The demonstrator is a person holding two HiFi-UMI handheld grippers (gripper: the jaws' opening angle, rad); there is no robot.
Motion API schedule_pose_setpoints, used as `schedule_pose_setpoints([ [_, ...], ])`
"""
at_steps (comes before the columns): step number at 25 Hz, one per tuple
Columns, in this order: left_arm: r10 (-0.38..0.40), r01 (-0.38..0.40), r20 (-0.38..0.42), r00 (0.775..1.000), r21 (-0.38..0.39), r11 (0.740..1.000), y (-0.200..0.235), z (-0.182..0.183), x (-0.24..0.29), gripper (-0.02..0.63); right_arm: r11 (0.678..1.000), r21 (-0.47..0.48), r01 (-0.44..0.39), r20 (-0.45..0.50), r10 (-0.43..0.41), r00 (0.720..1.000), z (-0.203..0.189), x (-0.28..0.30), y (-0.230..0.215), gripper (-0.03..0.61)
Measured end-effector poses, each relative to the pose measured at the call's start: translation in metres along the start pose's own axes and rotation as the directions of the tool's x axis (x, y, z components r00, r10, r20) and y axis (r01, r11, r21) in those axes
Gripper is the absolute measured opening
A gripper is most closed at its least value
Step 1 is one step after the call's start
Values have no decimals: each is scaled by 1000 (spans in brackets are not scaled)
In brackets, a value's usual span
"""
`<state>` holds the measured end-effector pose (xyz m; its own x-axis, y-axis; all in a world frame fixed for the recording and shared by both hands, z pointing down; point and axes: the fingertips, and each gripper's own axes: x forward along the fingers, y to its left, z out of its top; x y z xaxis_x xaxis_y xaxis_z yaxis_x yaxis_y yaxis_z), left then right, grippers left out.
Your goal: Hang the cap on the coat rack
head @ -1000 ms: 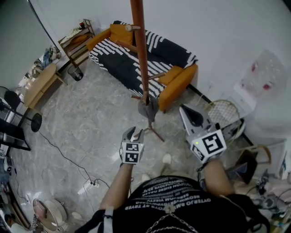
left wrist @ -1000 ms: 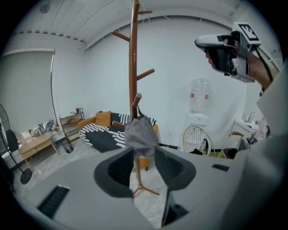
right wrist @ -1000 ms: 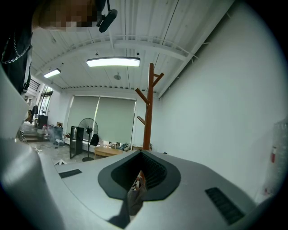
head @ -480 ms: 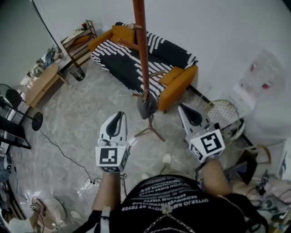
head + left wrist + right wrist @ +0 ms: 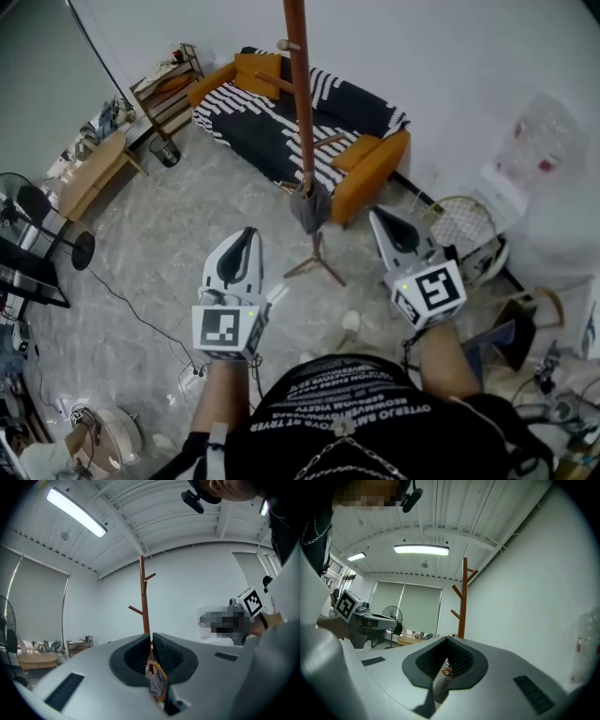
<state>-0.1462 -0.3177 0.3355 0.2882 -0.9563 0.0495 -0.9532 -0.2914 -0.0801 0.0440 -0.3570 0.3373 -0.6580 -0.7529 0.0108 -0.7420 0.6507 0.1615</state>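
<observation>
A grey cap [image 5: 309, 208] hangs low on the brown wooden coat rack [image 5: 302, 94], just above its tripod feet. My left gripper [image 5: 246, 234] is held in front of me, left of the rack and apart from the cap, jaws shut with nothing in them. My right gripper [image 5: 380, 217] is on the rack's right, also shut and empty. In the left gripper view the cap [image 5: 157, 684] shows below the closed jaws, with the coat rack [image 5: 142, 602] rising behind. The right gripper view shows the coat rack [image 5: 463, 602] and a bit of the cap [image 5: 440, 686].
An orange sofa [image 5: 370, 164] with a black-and-white striped cover stands behind the rack by the wall. A wooden table [image 5: 89, 173] and shelf [image 5: 164, 89] are at left, a fan [image 5: 56, 234] and floor cables nearby. Rackets [image 5: 464, 230] lean at right.
My left gripper was open close to the cap and rack; it has pulled back toward me and to the left, and its jaws have shut. The cap stays on the rack. The right gripper barely moved.
</observation>
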Motion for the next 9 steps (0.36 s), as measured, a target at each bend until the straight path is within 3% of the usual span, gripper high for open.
schedule_pose_setpoints([
  [9, -38, 41, -83, 996, 31, 999, -4, -21, -23, 17, 999, 9, 33, -15, -32, 999, -5, -19, 19, 3],
])
